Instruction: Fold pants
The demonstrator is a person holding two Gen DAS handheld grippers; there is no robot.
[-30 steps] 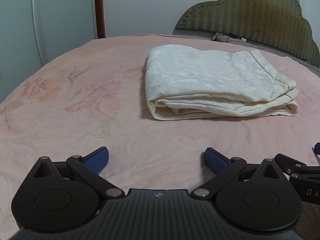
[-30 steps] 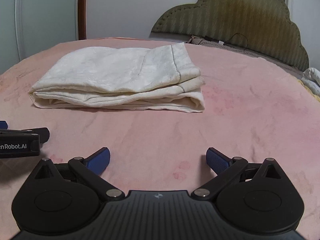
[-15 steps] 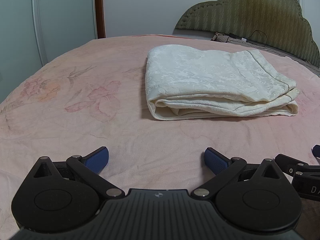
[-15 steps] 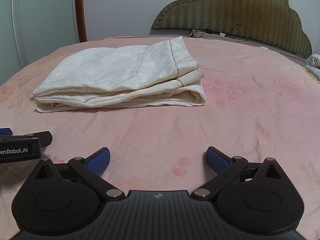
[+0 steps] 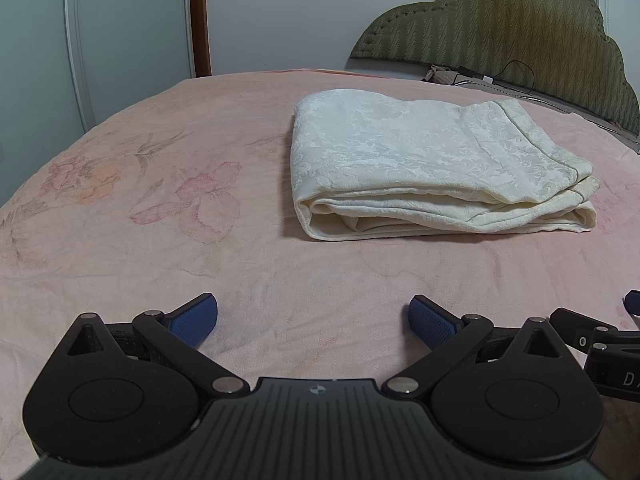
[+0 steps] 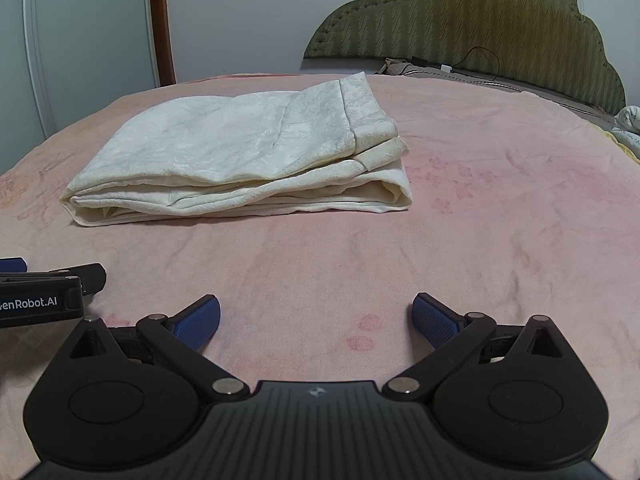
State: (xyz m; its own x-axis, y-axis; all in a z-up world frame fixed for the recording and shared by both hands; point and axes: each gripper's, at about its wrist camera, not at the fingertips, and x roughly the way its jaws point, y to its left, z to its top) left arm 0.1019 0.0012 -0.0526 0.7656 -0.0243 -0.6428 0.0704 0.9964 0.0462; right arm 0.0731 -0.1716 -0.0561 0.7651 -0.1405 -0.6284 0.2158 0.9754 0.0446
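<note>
Pants [image 5: 432, 168] lie folded on the bed [image 5: 160, 240], left gripper [image 5: 313, 320] and right gripper [image 6: 316, 320] both spread apart.

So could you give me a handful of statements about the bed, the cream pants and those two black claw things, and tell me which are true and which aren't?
1. The cream pants lie folded in a stack on the pink bedspread. True.
2. The left gripper is clamped on the pants. False: its jaws stand wide apart over bare bedspread, well short of the pants.
3. The right gripper has its jaws open and holds nothing. True.
4. The pants hang over the green headboard. False: they rest on the bedspread, in front of the headboard.
5. A dark cable lies near the headboard. True.
</note>
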